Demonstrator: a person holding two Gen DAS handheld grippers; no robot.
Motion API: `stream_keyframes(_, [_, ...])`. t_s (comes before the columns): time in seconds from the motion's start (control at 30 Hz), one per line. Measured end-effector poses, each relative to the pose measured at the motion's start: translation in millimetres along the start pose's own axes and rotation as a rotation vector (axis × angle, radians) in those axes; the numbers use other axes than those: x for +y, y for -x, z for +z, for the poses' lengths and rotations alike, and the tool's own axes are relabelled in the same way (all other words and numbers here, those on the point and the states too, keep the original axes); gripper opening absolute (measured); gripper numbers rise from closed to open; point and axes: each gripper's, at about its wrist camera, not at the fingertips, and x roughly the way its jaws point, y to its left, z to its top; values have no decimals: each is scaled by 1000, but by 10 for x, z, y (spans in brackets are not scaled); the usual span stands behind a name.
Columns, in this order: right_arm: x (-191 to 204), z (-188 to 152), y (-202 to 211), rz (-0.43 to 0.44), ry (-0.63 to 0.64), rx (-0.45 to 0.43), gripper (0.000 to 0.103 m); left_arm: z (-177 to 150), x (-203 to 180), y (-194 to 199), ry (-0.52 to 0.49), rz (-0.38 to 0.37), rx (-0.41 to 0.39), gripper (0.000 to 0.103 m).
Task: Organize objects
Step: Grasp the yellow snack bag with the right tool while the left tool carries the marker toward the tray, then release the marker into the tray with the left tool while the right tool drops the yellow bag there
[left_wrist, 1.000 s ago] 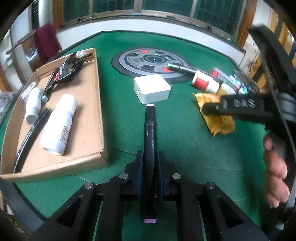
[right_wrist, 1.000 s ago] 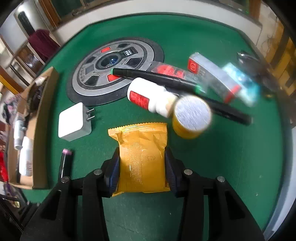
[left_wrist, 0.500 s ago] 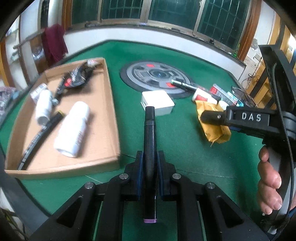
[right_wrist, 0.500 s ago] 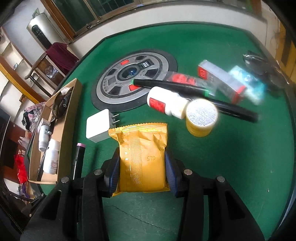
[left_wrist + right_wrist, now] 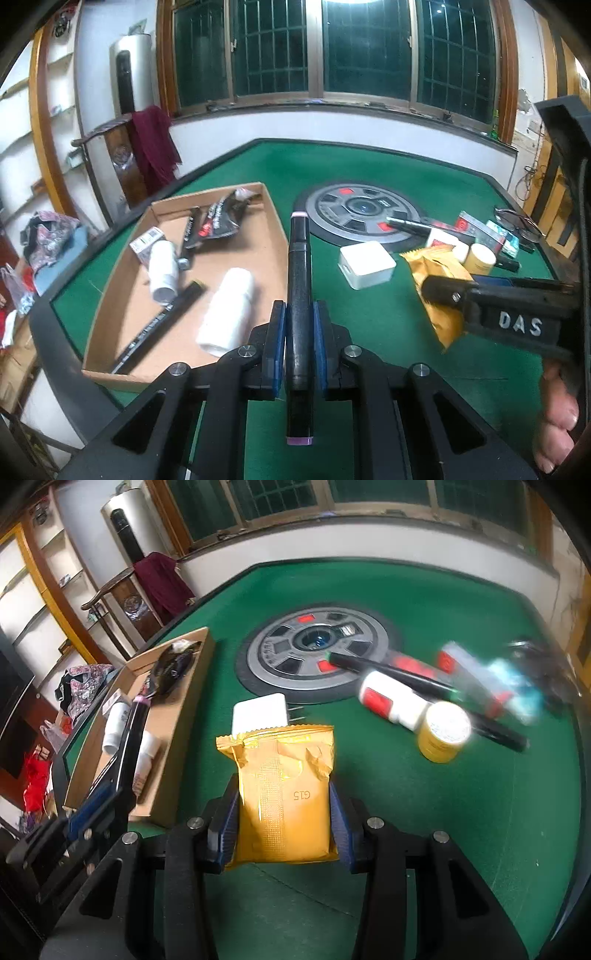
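My left gripper [image 5: 298, 343] is shut on a black marker [image 5: 298, 280] with pink ends and holds it above the table, beside the right wall of the cardboard tray [image 5: 275, 218]. My right gripper [image 5: 284, 812] is shut on a yellow snack packet [image 5: 284, 775], lifted above the green felt; the packet also shows in the left wrist view [image 5: 436, 273]. The tray [image 5: 177, 716] holds two white bottles [image 5: 227, 310], a black pen [image 5: 159, 328] and a black wrapper [image 5: 218, 221].
On the green table lie a white charger [image 5: 365, 264], a round grey disc [image 5: 362, 214], a black pen [image 5: 388, 670], a white-and-red bottle [image 5: 391, 701], a yellow jar [image 5: 443, 731], boxes [image 5: 476, 672] and glasses [image 5: 517, 223]. A chair with red cloth [image 5: 151, 147] stands beyond the table.
Both grippers have lifted with their loads and tilted up, so more of the room shows. The left gripper has moved nearer the tray.
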Motion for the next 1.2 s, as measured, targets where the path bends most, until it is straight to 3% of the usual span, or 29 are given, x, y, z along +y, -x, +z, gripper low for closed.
stream_keyframes(0.53, [416,14,13,42,59,-17,41,10,431,-48,77,55,-26,12])
stream_keyframes(0.8, [749,115,-30,73,101,-20,42,0,895,-199,187,67,4,12])
stream_keyframes(1.0, [1095,256,-216,84,155,-1,42,-34,1134,-424,270,25,58,12])
stream_keyframes(1.2, [1281,448,-575,93,163,63,42,-35,1172,-554,283,5,85,12])
